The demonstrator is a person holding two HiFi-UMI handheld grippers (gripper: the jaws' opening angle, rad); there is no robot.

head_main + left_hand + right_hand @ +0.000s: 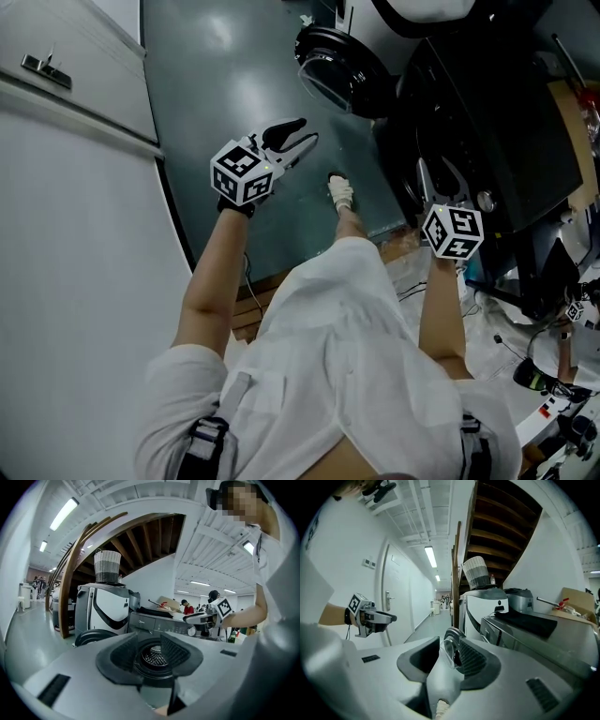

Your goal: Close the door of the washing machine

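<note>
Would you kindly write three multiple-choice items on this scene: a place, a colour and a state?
1. The woven basket stands: A on the floor; B atop the white appliance; C on a chair.
2. The washing machine door has a rim that is: A black; B red; C yellow.
3. That door is: A shut; B missing; C open.
Answers: B, it crowns the appliance; A, dark ring in head view; C, it hangs out, drum exposed.

Bright ceiling strip lights (pixel 431 556), dimmer head view, fisheye warping at edges, right gripper (pixel 449 651) soft
</note>
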